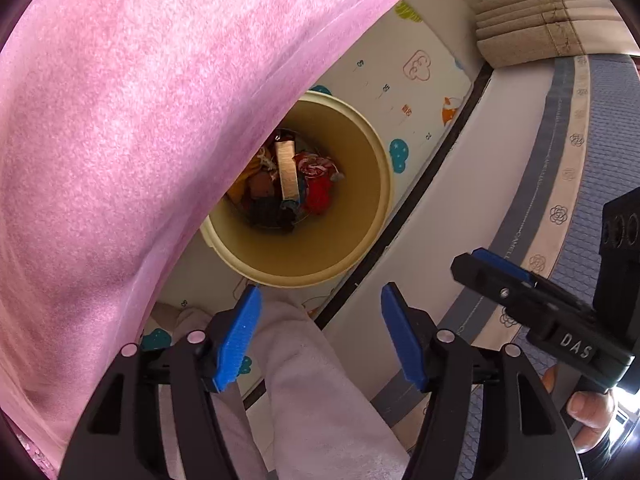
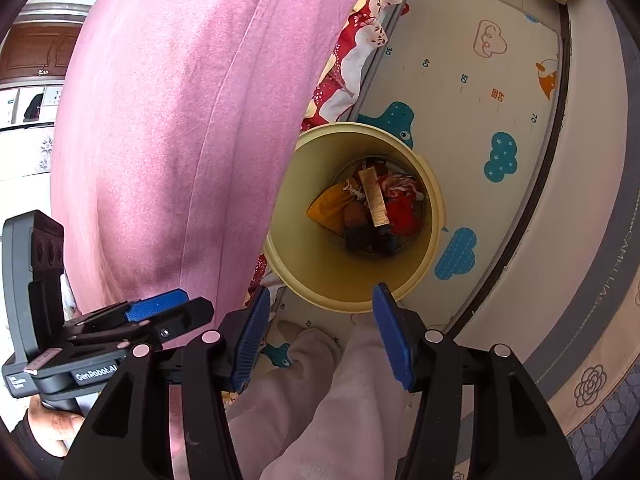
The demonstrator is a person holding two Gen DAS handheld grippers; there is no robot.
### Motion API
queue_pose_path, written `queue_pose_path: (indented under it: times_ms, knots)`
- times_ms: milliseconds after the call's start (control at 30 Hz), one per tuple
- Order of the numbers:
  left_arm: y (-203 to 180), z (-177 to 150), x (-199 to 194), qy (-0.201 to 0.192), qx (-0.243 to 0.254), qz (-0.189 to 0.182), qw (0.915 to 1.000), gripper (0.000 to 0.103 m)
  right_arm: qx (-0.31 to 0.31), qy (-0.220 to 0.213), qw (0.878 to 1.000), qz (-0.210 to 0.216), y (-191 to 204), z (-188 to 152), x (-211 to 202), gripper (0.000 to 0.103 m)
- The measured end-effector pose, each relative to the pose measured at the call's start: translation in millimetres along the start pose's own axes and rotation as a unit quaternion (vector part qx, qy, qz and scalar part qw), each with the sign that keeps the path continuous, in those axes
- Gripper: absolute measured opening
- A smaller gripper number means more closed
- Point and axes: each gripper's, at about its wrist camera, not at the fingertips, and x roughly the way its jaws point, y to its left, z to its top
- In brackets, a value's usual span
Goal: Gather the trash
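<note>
Both sets of jaws open, nothing between the pads. Left gripper [image 1: 320, 336] and right gripper [image 2: 320, 336] both point steeply down, side by side.

Trash bin [image 2: 434, 200] sits straight ahead of both jaws, just past the tips, on the play mat [image 2: 460, 60]. Cream bucket, no liner in it. Trash [image 2: 376, 204] lies at the bottom: orange wrapper, red pieces, a long tan strip, dark bits. Deep inside, well beyond the tips.

Pink bag [image 1: 120, 140] hangs to the left of both jaws, covering the bin's left rim in the left wrist view. Neither set of jaws has it. My guess at the step: get the bag's mouth opened and seated over the rim, or get the trash moved into it. Can't tell which from here.

To do it well:
- take the film by an edge, one side per gripper, not a bunched fistful
- pull the two edges apart before lowering
- keep tips above the rim; bin looks light, a knock could tip it

In the way:
- my own leg in pale fleece trousers [image 2: 320, 400] directly under both jaws, foot close to the bin's near side
- bag sheet blocks sight of the left rim
- grippers close together, may collide

Bed edge [image 1: 560, 160] to the right of the jaws, clear of the work.
</note>
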Motion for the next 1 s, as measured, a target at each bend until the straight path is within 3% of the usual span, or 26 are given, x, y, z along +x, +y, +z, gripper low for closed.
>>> queue_pose_path:
  times_ms: [467, 1000]
  knots:
    - [-9, 1, -8, -0.003, 0.019, -0.005, 0.9998, 0.062, -0.002, -0.003, 1.0, 0.004, 6, -1, -7, 0.053]
    - [3, -17, -61, -0.06, 0.016, -0.03, 0.9976, 0.062, -0.053, -0.022, 0.998, -0.016, 60, -11, -38, 0.053]
